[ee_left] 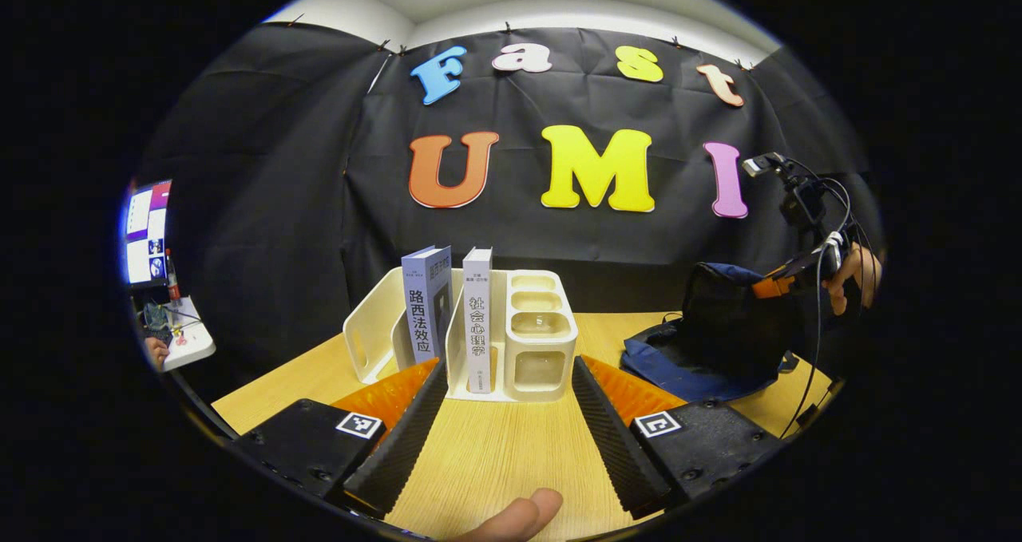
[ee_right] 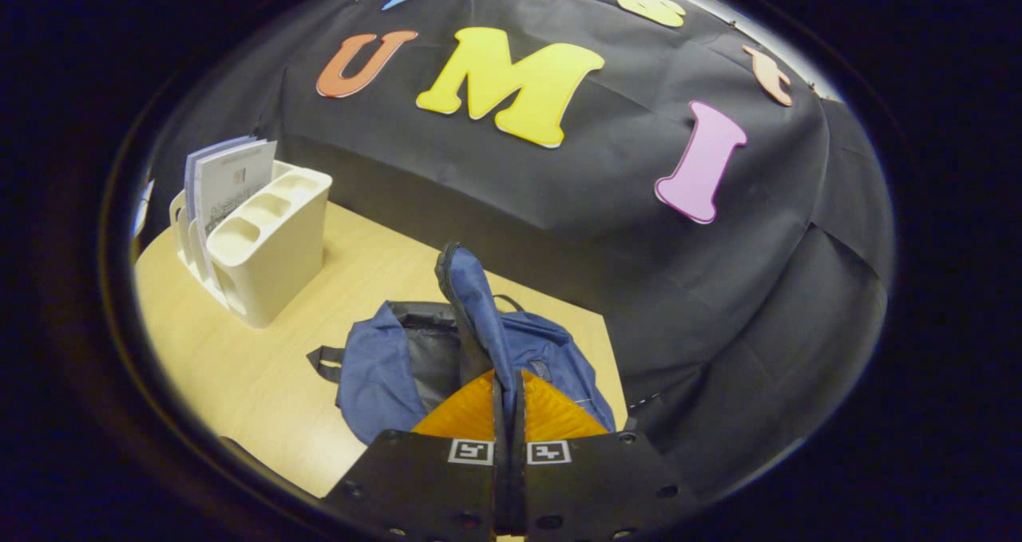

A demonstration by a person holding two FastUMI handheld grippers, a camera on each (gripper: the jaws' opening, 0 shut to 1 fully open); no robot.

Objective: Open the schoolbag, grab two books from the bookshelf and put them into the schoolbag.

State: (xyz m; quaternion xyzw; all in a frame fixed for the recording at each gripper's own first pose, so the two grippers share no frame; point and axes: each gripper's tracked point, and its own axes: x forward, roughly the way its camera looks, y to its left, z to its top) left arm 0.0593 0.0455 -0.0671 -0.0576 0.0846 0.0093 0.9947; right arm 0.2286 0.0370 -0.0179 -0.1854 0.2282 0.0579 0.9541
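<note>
Wooden desk (ee_left: 495,454) beneath both claws | blue schoolbag (ee_right: 383,374) slumped open just ahead of right claw (ee_right: 509,414), flap (ee_right: 471,302) pinched upright between pressed-together fingers | cream bookshelf (ee_left: 543,342) directly ahead of left claw (ee_left: 511,414), fingers spread wide | two books (ee_left: 447,310) upright inside.

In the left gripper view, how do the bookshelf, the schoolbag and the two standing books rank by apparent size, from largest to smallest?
1. Bookshelf, nearer the camera.
2. Schoolbag, partly hidden at the edge, so unsure against the bookshelf.
3. The blue-grey book and the white book look alike; no ranking.
</note>
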